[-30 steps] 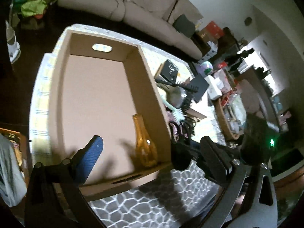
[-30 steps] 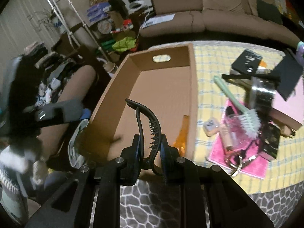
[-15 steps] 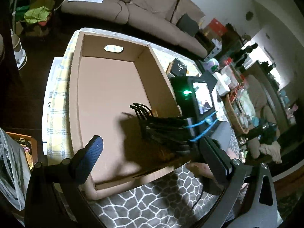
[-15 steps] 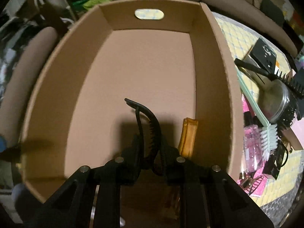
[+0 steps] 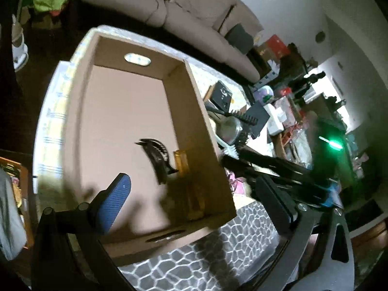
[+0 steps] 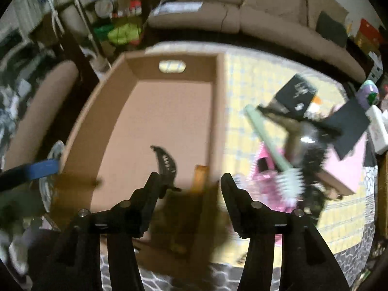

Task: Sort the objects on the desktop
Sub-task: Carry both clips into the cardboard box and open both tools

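Note:
A black hair clip [image 5: 156, 157] lies on the floor of the open cardboard box [image 5: 196, 111], beside an amber bottle [image 5: 181, 161] against the box's right wall. Both also show in the right wrist view: the clip [image 6: 166, 163] and the bottle [image 6: 200, 177]. My right gripper [image 6: 190, 181] is open and empty, above the near end of the box. My left gripper [image 5: 191, 191] is open and empty over the box's near edge. My right gripper's arm [image 5: 278, 167] shows in the left wrist view, to the right of the box.
A pile of objects lies to the right of the box on the yellow checked cloth [image 6: 247, 87]: a green-handled brush [image 6: 274, 150], a black hairbrush [image 6: 312, 155], a black box [image 6: 294, 93], a pink book [image 6: 349, 155]. A beige sofa [image 6: 254, 17] stands behind.
My right gripper opened and let go of the black hair clip, which now lies in the box. The right gripper has pulled back and up from the box.

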`<control>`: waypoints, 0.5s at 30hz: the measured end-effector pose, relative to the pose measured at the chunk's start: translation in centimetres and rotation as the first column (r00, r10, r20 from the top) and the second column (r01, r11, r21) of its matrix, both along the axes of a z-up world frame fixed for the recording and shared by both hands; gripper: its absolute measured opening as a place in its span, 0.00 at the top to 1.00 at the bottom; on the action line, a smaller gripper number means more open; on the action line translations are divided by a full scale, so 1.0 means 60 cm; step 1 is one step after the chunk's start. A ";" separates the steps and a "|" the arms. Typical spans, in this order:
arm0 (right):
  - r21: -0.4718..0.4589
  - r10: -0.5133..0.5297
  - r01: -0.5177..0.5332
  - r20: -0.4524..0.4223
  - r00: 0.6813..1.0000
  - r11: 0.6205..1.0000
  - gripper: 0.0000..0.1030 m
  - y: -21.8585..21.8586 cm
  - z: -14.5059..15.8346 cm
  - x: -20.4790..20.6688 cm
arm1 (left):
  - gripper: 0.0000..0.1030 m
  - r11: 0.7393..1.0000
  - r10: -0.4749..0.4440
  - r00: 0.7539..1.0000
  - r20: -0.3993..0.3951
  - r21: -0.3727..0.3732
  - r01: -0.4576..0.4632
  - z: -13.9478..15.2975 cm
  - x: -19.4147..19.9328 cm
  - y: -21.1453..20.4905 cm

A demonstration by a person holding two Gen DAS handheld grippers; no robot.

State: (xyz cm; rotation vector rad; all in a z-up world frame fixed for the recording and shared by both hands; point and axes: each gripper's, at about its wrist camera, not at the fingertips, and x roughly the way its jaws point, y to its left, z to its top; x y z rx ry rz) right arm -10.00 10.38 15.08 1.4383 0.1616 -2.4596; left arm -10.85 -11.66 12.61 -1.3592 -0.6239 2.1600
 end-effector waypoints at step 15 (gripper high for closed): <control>-0.165 -0.048 0.042 -0.032 0.998 0.985 0.44 0.160 0.013 0.087 | 0.31 0.980 -0.021 0.986 0.164 -0.192 0.053 -0.138 -0.126 0.124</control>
